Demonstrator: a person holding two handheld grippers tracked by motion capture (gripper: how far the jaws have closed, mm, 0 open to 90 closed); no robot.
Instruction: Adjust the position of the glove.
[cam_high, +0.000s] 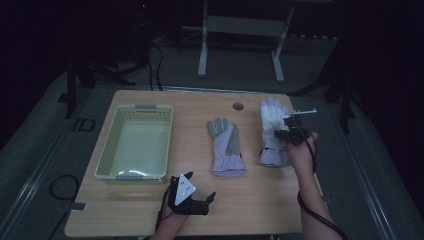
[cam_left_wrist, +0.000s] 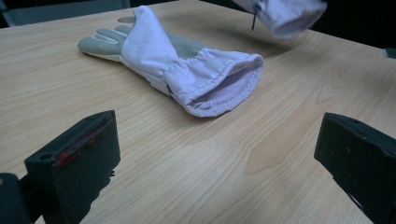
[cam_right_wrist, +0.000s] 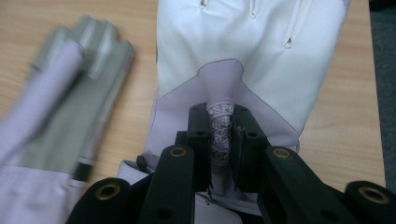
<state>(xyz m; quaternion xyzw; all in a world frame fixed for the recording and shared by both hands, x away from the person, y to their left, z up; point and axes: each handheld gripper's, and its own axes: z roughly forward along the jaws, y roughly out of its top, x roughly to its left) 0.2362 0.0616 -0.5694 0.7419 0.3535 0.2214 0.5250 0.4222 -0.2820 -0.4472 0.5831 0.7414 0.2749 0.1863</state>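
right gripper (cam_right_wrist: 219, 140) is pinched tight on a fold of the white glove (cam_high: 272, 132) at the table's 3 o'clock side, other glove (cam_high: 226, 147) lying mid-table, left gripper (cam_high: 192, 200) sitting wide open at 6

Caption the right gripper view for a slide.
Right gripper pinches a fabric fold of the white-and-lilac work glove above the wooden table.

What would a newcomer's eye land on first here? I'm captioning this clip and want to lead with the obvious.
First the right gripper, its jaws pinched on a fold of the white glove at the table's right side. Next the second glove, lying flat mid-table. Then the pale green basket at the left, with the left gripper waiting open near the front edge.
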